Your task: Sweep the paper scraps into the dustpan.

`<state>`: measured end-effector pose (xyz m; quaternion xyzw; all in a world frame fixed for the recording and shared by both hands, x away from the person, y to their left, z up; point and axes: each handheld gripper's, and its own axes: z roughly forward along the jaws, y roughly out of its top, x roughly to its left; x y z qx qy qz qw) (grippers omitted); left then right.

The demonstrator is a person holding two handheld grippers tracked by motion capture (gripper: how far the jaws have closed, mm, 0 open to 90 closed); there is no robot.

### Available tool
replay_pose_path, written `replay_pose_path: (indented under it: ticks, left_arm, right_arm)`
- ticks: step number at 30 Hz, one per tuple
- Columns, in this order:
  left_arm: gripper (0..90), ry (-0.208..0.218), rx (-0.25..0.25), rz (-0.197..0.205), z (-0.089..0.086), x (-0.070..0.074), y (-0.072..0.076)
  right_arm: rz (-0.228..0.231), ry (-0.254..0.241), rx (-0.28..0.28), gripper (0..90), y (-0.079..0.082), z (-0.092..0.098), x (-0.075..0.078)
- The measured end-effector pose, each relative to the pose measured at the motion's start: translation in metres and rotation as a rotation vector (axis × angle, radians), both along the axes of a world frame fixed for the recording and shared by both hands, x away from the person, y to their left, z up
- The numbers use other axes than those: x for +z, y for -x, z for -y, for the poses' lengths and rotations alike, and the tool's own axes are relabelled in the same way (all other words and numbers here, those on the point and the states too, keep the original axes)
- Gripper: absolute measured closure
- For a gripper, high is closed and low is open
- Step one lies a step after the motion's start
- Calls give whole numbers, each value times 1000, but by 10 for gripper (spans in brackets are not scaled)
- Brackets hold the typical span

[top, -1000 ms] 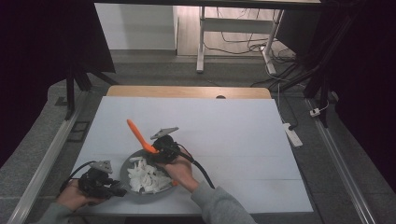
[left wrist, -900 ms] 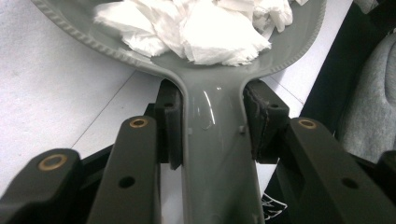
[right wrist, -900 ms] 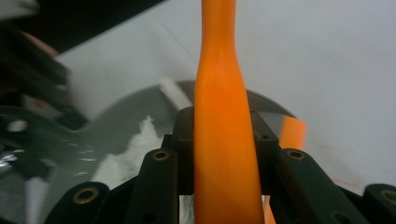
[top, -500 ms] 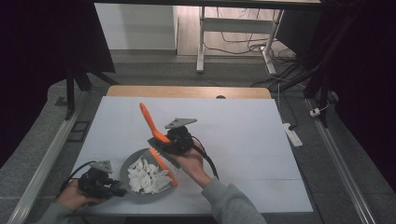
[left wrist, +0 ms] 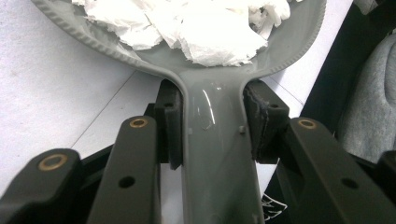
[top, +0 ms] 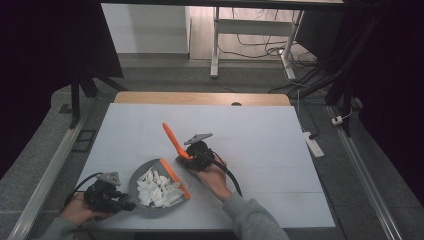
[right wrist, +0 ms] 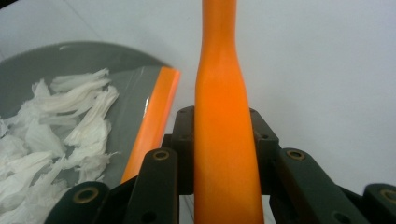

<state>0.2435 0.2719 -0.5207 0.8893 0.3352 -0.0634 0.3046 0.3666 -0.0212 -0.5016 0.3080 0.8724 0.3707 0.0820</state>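
- Left gripper (top: 122, 204): sits at the near left corner of the table in the high view, held in the person's left hand (top: 75, 210). Its jaws are clamped on the grey handle of the dustpan (left wrist: 217, 154); in the left gripper view a black pad presses against each side of that handle.
- Dustpan (top: 150, 200): grey, lying flat on the white table cover (top: 260, 130), with an orange strip (top: 175, 178) along its open front edge. The pan faces away from the left gripper, toward the table's middle.
- Torn white paper (top: 157, 189): a loose heap of scraps inside the pan, spread from the back wall toward the orange strip. In the left gripper view the paper (left wrist: 205, 23) lies just past the point where the handle widens into the pan.
- Right gripper (top: 187, 159): held in the person's right hand (top: 212, 175), just beyond the pan's front edge. Its jaws are closed tight on an orange brush handle (right wrist: 224, 154).
- Orange brush handle (top: 172, 140): tilts up and away from the right gripper toward the far left in the high view, clear of the table cover. The brush's bristle end cannot be made out.
- Grey sleeve (top: 250, 220): covers the right forearm, entering from the bottom edge.
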Motion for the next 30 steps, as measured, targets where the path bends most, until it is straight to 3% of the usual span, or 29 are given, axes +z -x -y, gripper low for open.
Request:
replay_pose_path:
  ticks: [6, 7, 9, 12, 14, 16, 20, 24, 30]
  left_arm:
    - [613, -1, 2, -3, 1, -1, 0]
    - [613, 0, 2, -3, 1, -1, 0]
    - [613, -1, 1, -3, 1, -1, 0]
    - [612, 2, 2, -2, 1, -1, 0]
    - [613, 2, 3, -3, 1, -1, 0]
    - [612, 3, 1, -3, 0, -1, 0]
    - [612, 3, 1, -4, 0, -1, 0]
    - [613, 2, 2, -3, 1, -1, 0]
    - [613, 3, 1, -3, 0, -1, 0]
  right_arm:
    - [15, -4, 71, 701, 21, -31, 0]
    - [13, -24, 90, 701, 24, -35, 2]
    - [-45, -87, 122, 701, 29, -42, 7]
    - [-37, -131, 162, 701, 35, -47, 17]
    - [-30, -164, 141, 701, 32, -41, 25]
    - [7, -171, 108, 701, 26, -31, 33]
    - [38, -187, 41, 701, 12, -8, 43]
    - [65, -157, -21, 701, -2, 7, 45]
    - [61, -45, -100, 701, -25, 19, 24]
